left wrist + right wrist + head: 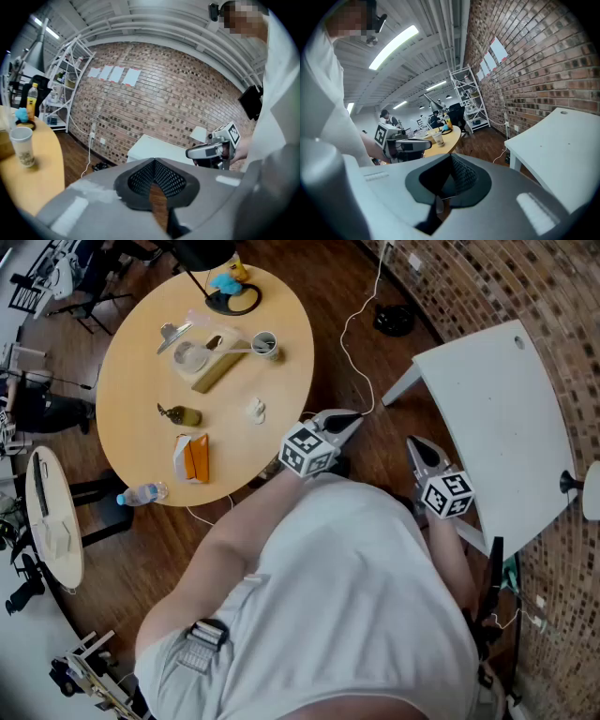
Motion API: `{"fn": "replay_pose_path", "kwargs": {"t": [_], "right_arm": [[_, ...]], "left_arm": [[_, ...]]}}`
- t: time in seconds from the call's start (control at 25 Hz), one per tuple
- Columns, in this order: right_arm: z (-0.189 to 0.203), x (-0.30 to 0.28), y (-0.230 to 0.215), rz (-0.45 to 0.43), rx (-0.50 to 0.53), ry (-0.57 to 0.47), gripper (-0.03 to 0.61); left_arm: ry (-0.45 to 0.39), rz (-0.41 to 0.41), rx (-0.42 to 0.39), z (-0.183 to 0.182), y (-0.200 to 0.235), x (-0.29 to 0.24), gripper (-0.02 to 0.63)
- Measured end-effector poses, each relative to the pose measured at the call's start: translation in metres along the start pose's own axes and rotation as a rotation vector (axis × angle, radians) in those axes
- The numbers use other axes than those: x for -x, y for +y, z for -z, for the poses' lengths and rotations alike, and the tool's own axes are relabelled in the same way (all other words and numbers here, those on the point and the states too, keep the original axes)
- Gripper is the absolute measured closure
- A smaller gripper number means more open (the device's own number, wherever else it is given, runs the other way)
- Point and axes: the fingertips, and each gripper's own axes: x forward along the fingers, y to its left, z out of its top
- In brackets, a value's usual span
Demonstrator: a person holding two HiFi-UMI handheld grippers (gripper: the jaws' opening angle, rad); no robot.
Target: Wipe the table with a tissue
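The round wooden table (141, 381) stands at the upper left of the head view. A small white crumpled tissue (255, 410) lies near its right edge, and an orange and white pack (191, 457) lies near its front edge. My left gripper (345, 418) is held over the floor just right of the table, shut and empty (154, 163). My right gripper (415, 446) hangs further right, beside the white table (506, 409), with its jaws together and nothing in them (451, 158). Neither gripper touches the tissue.
On the round table stand a paper cup (265, 344), a wooden tray (217, 362), a clear container (190, 356) and a black lamp base (234, 301). A water bottle (142, 493) lies at the table's front edge. A white cable (352, 352) trails over the floor by the brick wall (525, 282).
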Motion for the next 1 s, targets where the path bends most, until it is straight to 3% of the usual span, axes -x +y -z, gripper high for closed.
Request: {"fn": "replay_pose_path", "kwargs": {"t": [0.24, 0.32, 0.48, 0.56, 0.72, 1.0], "right_arm": [[-0.004, -0.035, 0.017, -0.063, 0.024, 0.036, 0.571], [-0.003, -0.043, 0.023, -0.084, 0.038, 0.056, 0.571], [0.003, -0.05, 0.027, -0.094, 0.044, 0.088, 0.571], [0.006, -0.049, 0.025, -0.08, 0.036, 0.095, 0.571], [0.009, -0.039, 0.017, -0.031, 0.021, 0.098, 0.571], [0.018, -0.02, 0.009, 0.062, -0.01, 0.083, 0.571]], "left_arm": [[0.026, -0.19, 0.028, 0.028, 0.065, 0.06, 0.609], [0.073, -0.316, 0.048, 0.049, 0.096, 0.089, 0.608], [0.192, -0.645, 0.099, 0.089, 0.172, 0.166, 0.565], [0.23, -0.742, 0.103, 0.1, 0.198, 0.193, 0.545], [0.277, -0.8, 0.102, 0.111, 0.228, 0.209, 0.505], [0.377, -0.739, 0.179, 0.145, 0.243, 0.193, 0.471]]}}
